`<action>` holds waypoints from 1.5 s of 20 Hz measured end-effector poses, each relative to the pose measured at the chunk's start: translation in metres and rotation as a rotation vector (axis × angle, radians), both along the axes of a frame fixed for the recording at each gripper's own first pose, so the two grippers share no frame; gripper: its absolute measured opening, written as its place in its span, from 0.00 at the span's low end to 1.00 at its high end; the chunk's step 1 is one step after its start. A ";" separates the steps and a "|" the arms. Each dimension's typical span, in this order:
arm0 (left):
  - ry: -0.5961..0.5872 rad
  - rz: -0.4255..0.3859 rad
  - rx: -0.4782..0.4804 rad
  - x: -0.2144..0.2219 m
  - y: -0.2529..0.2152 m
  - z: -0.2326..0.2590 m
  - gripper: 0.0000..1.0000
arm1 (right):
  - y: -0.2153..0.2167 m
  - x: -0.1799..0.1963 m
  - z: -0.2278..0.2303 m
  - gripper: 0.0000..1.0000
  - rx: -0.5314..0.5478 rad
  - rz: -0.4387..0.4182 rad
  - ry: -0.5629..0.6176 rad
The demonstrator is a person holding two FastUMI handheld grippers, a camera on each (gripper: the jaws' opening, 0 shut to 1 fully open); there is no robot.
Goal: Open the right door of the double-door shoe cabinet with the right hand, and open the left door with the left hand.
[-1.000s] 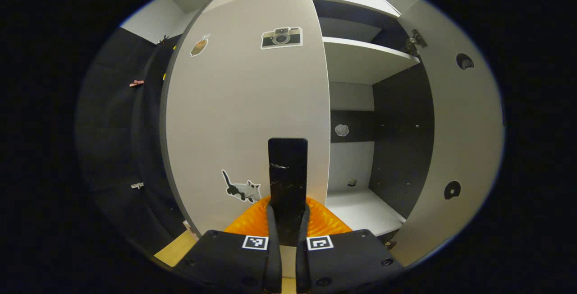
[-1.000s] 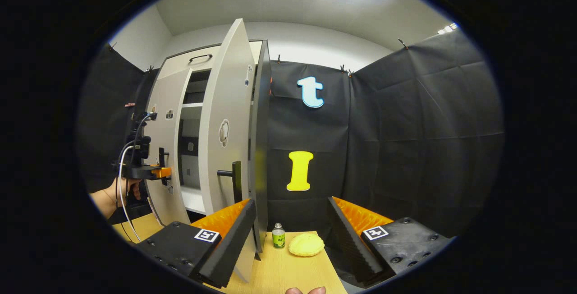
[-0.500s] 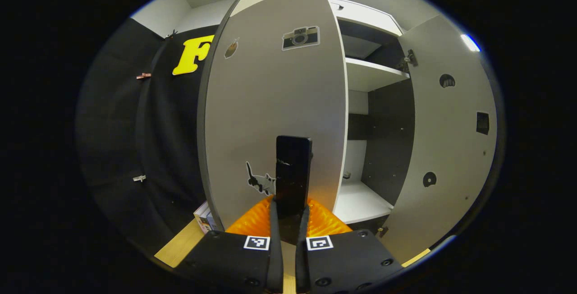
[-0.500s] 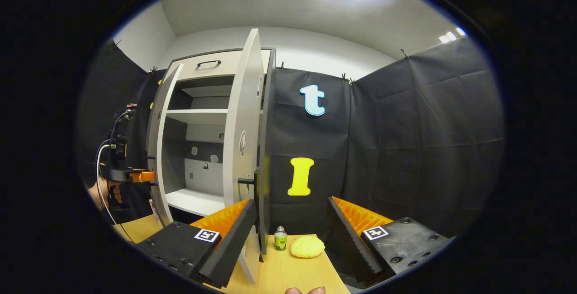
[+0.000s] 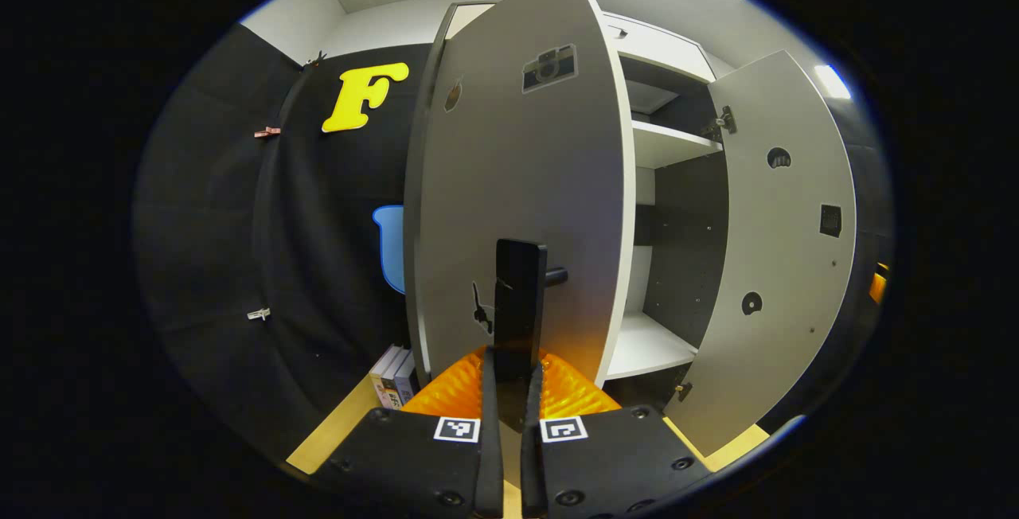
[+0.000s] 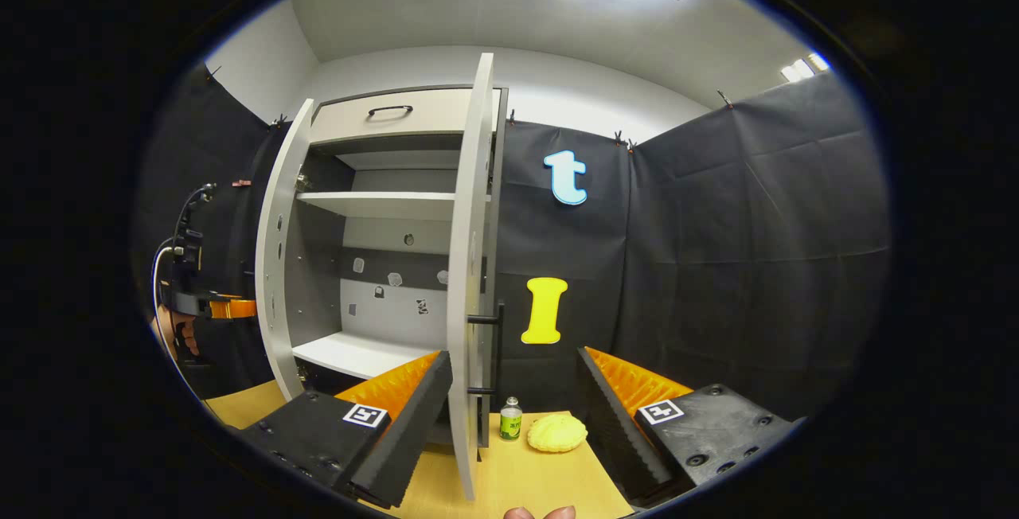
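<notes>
In the left gripper view my left gripper (image 5: pixel 511 360) is pinched on the left door's handle (image 5: pixel 519 296), a dark upright bar, with one finger pressing on each side of it. The left door (image 5: pixel 517 185) of the shoe cabinet (image 6: pixel 374 224) stands swung well out, and I count three stickers on its outer face: a camera sticker (image 5: pixel 549 67) near the top, a small round one (image 5: pixel 452 95) to its left, and one partly hidden behind the handle low down. Past its edge the right door (image 5: pixel 776 264) also stands open, inner face towards me, with two round hinge cups and one dark square patch on it. Two shelves show inside the cabinet, an upper shelf (image 5: pixel 669 145) and a lower shelf (image 5: pixel 645 344). A few books (image 5: pixel 392 376) stand on the wooden table (image 5: pixel 334 431) just left of the door. In the right gripper view my right gripper (image 6: pixel 517 423) is spread wide with nothing between its fingers, and the right door (image 6: pixel 468 280) shows edge-on just ahead of the left finger, not touching it, with its handle (image 6: pixel 493 360) on the far side. On the table (image 6: pixel 517 479) beyond stand one small bottle (image 6: pixel 510 419) and one yellow lumpy thing (image 6: pixel 557 432), side by side. Far to the left, my other gripper (image 6: pixel 211 306) and the hand (image 6: pixel 177 332) holding it sit at the left door (image 6: pixel 275 264). One drawer with a handle (image 6: pixel 390 111) tops the cabinet.
</notes>
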State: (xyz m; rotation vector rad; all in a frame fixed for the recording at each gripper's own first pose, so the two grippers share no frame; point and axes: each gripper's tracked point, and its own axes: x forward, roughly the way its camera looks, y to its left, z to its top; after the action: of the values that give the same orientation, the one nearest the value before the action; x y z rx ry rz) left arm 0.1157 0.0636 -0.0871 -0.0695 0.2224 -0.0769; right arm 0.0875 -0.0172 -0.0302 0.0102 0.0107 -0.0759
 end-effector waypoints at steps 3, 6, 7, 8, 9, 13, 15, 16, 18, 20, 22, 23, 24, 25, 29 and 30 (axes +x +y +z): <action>-0.004 0.002 -0.016 -0.005 0.009 0.001 0.13 | 0.012 0.002 -0.004 0.99 0.005 0.013 0.008; -0.002 0.005 0.010 -0.010 0.017 0.000 0.14 | 0.022 -0.001 -0.006 0.99 0.000 0.018 0.015; -0.004 0.012 0.008 -0.013 0.022 0.001 0.13 | 0.023 -0.002 -0.005 0.99 0.001 0.016 0.013; -0.006 0.022 -0.001 -0.015 0.029 0.000 0.13 | 0.025 -0.001 -0.005 0.99 0.004 0.015 0.012; -0.008 0.030 -0.006 -0.016 0.035 0.001 0.13 | 0.027 -0.001 -0.005 0.99 0.006 0.015 0.012; -0.012 0.057 -0.003 -0.021 0.056 0.000 0.13 | 0.037 0.003 -0.006 0.98 0.014 0.021 0.013; -0.017 0.069 -0.005 -0.023 0.065 0.003 0.13 | 0.046 0.005 -0.009 0.98 0.024 0.035 0.022; -0.019 0.072 -0.006 -0.024 0.069 0.003 0.12 | 0.050 0.005 -0.010 0.98 0.025 0.042 0.024; -0.028 0.084 -0.016 -0.025 0.078 0.005 0.11 | 0.057 0.004 -0.010 0.99 0.021 0.049 0.026; -0.034 0.102 -0.018 -0.028 0.090 0.006 0.11 | 0.062 0.005 -0.012 0.98 0.012 0.053 0.027; -0.036 0.140 -0.005 -0.029 0.105 0.005 0.11 | 0.063 0.004 -0.011 0.98 0.007 0.052 0.029; -0.035 0.174 0.014 -0.026 0.118 0.005 0.10 | 0.064 0.006 -0.012 0.98 0.007 0.051 0.031; -0.039 0.176 0.023 -0.027 0.125 0.005 0.06 | 0.064 0.007 -0.012 0.98 0.006 0.050 0.033; -0.031 0.153 0.009 -0.027 0.125 0.004 0.06 | 0.065 0.007 -0.012 0.98 0.007 0.049 0.035; -0.020 0.118 0.030 -0.027 0.135 0.004 0.17 | 0.069 0.006 -0.015 0.98 0.014 0.058 0.044; -0.020 0.109 0.035 -0.026 0.137 0.004 0.12 | 0.069 0.005 -0.015 0.99 0.012 0.060 0.044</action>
State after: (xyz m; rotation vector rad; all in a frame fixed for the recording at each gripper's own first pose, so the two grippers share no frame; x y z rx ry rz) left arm 0.0896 0.2007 -0.0830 -0.0457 0.1993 0.0345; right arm 0.0926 0.0518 -0.0451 0.0203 0.0550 -0.0165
